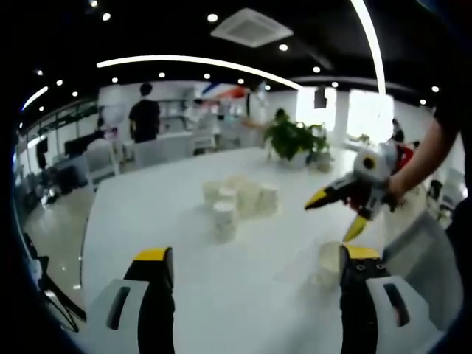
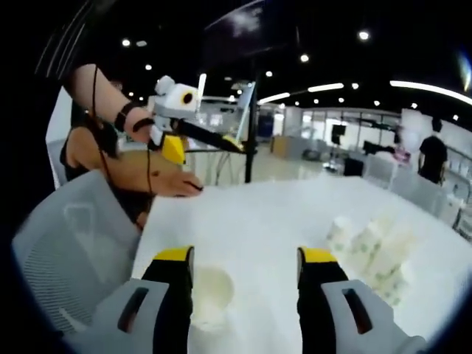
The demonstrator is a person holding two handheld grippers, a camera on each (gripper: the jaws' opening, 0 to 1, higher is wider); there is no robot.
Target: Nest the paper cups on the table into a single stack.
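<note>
Left gripper view, from nine o'clock across: my left hand-held gripper (image 1: 251, 265) has its jaws spread wide, released, over the white table (image 1: 147, 214). At twelve o'clock from it, well apart, I see the cluster of paper cups (image 1: 240, 199) standing near mid-table. Toward three o'clock a single cup (image 1: 328, 263) sits just beside my right-hand jaw, and above it my right hand-held gripper (image 1: 335, 217) hangs with jaws parted, nothing between them. A potted plant (image 1: 295, 139) stands at the far edge.

Right gripper view: at ten o'clock the left hand-held gripper is raised beside a grey chair (image 2: 66, 243). My right hand-held gripper (image 2: 247, 258) is released; the single cup (image 2: 210, 291) sits just inside its left-hand jaw. The cluster of paper cups (image 2: 372, 258) lies at three o'clock.
</note>
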